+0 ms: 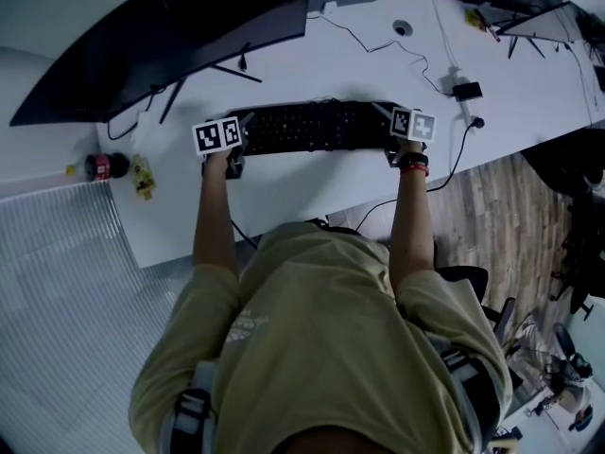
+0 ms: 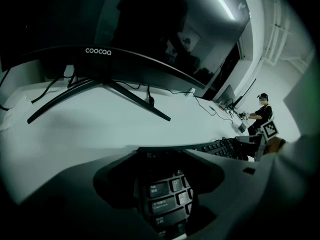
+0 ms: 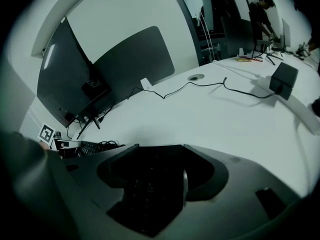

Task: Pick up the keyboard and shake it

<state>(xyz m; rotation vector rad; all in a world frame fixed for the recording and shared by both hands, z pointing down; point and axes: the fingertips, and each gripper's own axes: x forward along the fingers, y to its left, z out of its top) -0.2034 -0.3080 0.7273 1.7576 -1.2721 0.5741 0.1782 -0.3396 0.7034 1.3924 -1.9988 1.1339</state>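
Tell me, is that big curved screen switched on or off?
Off, it seems: the screen is black in both the head view and the left gripper view, showing only reflections.

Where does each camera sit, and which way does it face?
Head view: on the head, steeply down at desk and keyboard; shirt, forearms, both grippers show.
Left gripper view: on the left gripper, facing the monitor; jaws on the keyboard's left end.
Right gripper view: on the right gripper, facing across the desk; jaws on the keyboard's right end.
Shared: keyboard and desk, in all three.
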